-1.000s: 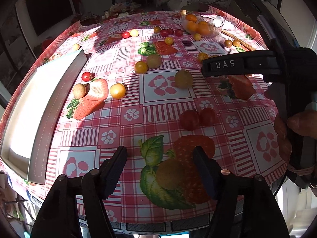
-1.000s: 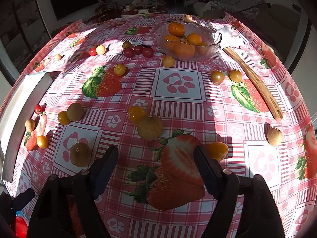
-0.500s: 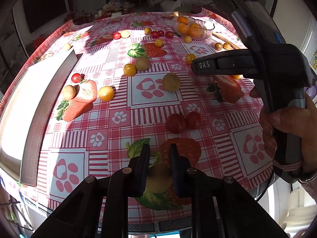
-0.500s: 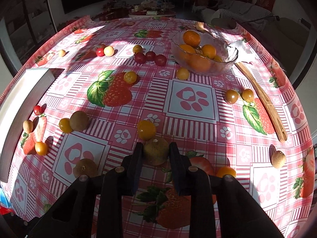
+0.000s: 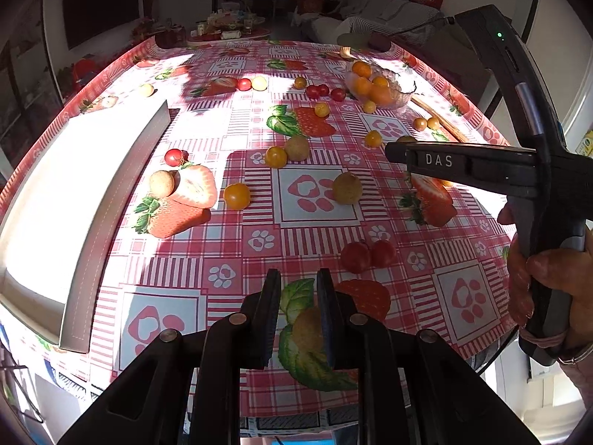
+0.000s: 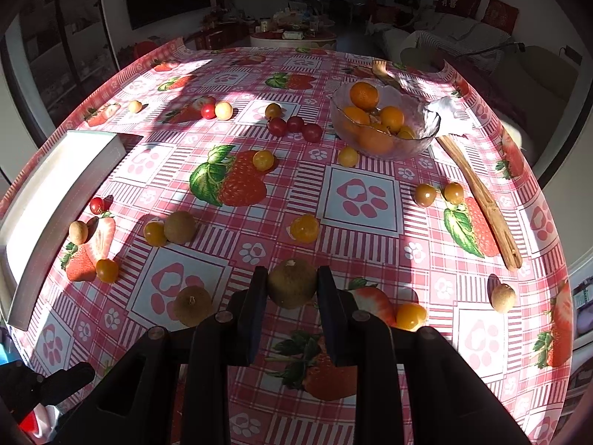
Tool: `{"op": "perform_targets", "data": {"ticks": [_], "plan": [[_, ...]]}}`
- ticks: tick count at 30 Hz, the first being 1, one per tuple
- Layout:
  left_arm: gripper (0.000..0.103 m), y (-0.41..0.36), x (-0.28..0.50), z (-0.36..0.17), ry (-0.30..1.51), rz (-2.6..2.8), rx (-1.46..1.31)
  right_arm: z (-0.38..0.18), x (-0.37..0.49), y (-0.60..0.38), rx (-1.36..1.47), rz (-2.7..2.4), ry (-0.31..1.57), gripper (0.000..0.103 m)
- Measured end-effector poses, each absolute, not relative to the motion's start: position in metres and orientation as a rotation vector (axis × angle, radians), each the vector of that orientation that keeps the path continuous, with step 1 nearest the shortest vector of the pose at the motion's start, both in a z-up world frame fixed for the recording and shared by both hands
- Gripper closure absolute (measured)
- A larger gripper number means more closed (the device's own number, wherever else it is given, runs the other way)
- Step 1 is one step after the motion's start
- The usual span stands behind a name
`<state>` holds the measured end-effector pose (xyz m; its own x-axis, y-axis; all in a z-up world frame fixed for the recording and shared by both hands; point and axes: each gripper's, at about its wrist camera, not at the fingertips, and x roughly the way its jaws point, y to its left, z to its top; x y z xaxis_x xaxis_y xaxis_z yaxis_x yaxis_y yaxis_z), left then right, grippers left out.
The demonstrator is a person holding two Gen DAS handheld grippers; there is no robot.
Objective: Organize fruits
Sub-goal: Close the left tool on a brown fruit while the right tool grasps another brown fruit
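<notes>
The left tongs (image 5: pixel 296 289) were nearly closed, a brown longan (image 5: pixel 307 328) touching only their right finger, low over the counter (image 5: pixel 259 133). The right tongs (image 6: pixel 292 285) gripped another longan (image 6: pixel 292 283) above the counter's near middle.

glass bowl (image 6: pixel 383 126): 1 | white tray (image 6: pixel 55 200): 1 | wooden spoon (image 6: pixel 478 193): 1 | red cherry tomatoes (image 6: pixel 294 126): 5

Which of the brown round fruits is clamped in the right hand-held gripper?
The brown fruit pinched between the right hand-held gripper fingers. The other brown ones lie loose on the tablecloth: one just left, another beside a yellow tomato.
</notes>
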<state>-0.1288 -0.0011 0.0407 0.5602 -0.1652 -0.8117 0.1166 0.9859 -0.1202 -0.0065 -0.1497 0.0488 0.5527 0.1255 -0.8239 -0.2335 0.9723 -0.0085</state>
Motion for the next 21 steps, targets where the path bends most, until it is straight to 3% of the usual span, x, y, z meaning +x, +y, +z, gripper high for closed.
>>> {"op": "perform_targets", "data": {"ticks": [15, 17, 18, 19, 21], "plan": [[0.080, 0.051, -0.136, 0.051, 0.917, -0.114, -0.080, 0.075, -0.018, -0.120, -0.092, 0.310, 0.950, 0.074], [0.055, 0.040, -0.141, 0.048, 0.916, -0.148, -0.045, 0.073, -0.021, -0.122, -0.077, 0.309, 0.961, 0.074], [0.022, 0.035, -0.143, 0.046, 0.907, -0.149, -0.032, 0.072, -0.023, -0.124, -0.073, 0.306, 0.967, 0.074], [0.015, 0.029, -0.148, 0.047, 0.873, -0.160, -0.027, 0.071, -0.025, -0.126, -0.072, 0.302, 0.971, 0.074], [0.015, 0.016, -0.152, 0.046, 0.853, -0.202, 0.005, 0.069, -0.031, -0.133, -0.063, 0.292, 0.978, 0.074]]}}
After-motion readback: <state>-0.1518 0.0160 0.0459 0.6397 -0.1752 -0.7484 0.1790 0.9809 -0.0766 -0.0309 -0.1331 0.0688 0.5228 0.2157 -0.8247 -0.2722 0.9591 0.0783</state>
